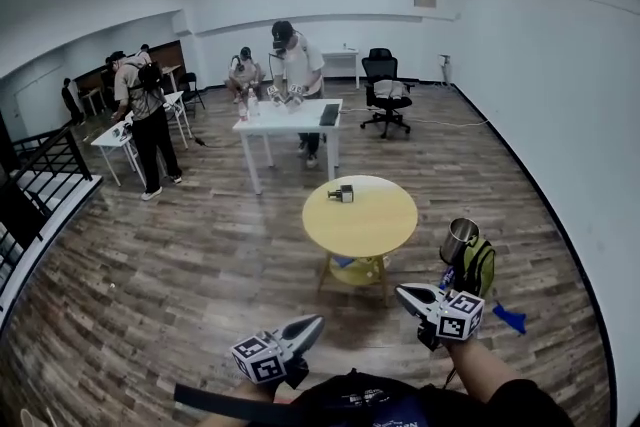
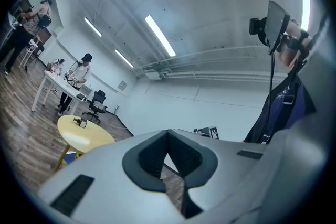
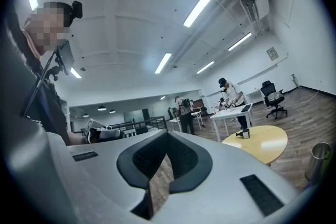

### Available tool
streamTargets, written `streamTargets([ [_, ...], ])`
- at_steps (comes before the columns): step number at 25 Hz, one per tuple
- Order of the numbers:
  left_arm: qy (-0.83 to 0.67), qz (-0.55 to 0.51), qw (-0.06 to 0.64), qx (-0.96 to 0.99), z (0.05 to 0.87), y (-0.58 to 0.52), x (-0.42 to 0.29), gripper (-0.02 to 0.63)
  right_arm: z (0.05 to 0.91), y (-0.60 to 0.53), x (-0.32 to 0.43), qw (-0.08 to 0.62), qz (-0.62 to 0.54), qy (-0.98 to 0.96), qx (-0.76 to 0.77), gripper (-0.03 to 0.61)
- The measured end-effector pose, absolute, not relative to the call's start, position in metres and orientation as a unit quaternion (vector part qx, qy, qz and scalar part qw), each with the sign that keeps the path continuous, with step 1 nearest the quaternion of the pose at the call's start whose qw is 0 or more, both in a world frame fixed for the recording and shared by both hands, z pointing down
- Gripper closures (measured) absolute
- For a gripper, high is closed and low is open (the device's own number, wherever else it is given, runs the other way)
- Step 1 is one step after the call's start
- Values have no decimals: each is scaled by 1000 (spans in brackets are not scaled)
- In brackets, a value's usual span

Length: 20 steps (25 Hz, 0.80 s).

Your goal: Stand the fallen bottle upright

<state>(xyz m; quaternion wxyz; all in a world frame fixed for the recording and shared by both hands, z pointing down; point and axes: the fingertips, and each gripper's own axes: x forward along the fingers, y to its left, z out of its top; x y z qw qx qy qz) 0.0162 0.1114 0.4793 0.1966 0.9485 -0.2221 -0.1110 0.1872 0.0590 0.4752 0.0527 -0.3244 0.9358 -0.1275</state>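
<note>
Head view is showing the small dark bottle (image 1: pixel 341 193) lying toppled on the round yellow table (image 1: pixel 375 230), well ahead of me. I am holding my grey left gripper (image 1: pixel 312 323) and right gripper (image 1: pixel 405 293) pressed together and empty, probably because the bottle is out of reach.

tiny object (image 1: pixel 341 193) on yellow table (image 1: pixel 375 225), unidentifiable

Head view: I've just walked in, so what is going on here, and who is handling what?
A person holds a gripper in each hand. The left gripper and right gripper are both shut and empty, held out short of the yellow table. A small bottle lies on its side there, untouched, so the job has not begun. Other people work at a white table farther back.
</note>
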Motion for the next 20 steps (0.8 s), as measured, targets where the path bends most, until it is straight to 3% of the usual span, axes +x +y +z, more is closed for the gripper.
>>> streamTargets([
  [9,-230,-108,219,942,496,34,59,604,497,-20,225,29,-139,940,-310,583],
  [20,-183,-96,216,954,494,-117,0,604,490,-159,152,29,-130,933,-334,583],
])
